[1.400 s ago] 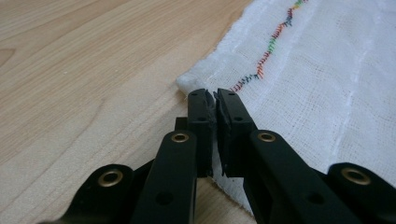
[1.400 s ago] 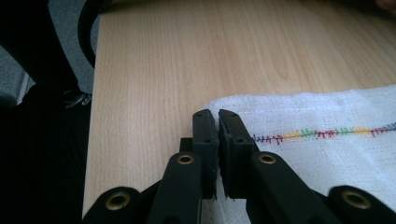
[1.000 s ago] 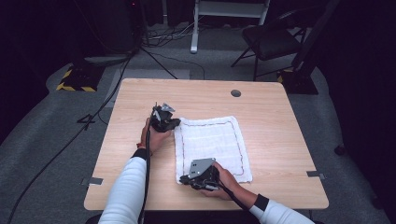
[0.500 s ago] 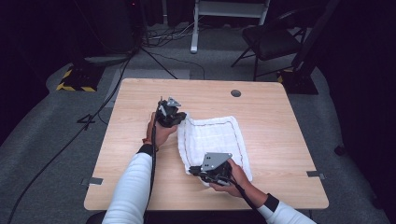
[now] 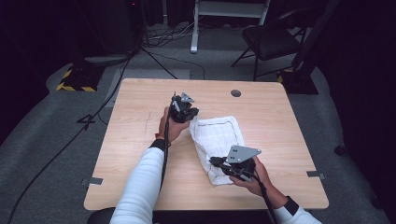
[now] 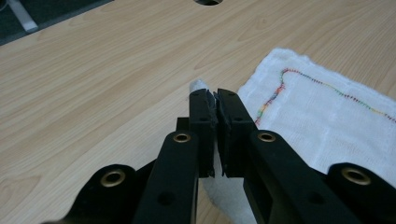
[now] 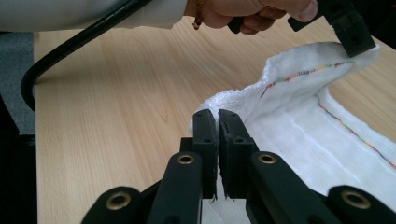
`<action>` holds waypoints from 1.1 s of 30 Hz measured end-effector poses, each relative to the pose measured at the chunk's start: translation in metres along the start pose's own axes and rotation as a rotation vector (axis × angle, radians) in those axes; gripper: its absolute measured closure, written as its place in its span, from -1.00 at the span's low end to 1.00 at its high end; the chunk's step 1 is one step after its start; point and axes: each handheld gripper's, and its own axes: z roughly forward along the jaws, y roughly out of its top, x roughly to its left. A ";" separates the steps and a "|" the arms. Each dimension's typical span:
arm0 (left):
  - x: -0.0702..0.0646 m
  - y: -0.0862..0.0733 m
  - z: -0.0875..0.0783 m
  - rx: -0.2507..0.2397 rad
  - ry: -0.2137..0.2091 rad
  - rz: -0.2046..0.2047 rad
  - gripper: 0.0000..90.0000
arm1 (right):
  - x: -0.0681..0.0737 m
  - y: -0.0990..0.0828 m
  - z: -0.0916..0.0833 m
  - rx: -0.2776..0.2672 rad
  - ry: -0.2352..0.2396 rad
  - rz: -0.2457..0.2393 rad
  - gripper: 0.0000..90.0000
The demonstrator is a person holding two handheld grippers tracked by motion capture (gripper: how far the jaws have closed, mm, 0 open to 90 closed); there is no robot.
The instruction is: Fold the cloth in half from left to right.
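Between our two tongs lies the white cloth (image 5: 217, 147) on the table (image 5: 140, 135), mid-fold: left gripper (image 5: 190, 117) and right gripper (image 5: 215, 162) each clench a corner. Next, we judge, both corners carry across together and lay down square.

Left gripper (image 6: 216, 100): jaws were closed on a cloth corner.
White cloth (image 6: 327, 126): was spread toward three o'clock, coloured stitching seen.
Wooden table (image 6: 102, 79): was seen beneath.
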 end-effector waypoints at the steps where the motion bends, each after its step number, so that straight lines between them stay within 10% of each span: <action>1: -0.002 0.001 0.002 -0.004 -0.003 -0.004 0.90 | -0.001 -0.003 -0.004 0.001 -0.009 0.009 0.92; 33: -0.083 0.056 0.077 0.002 -0.042 0.126 0.83 | -0.020 -0.072 -0.076 0.088 -0.144 0.174 0.90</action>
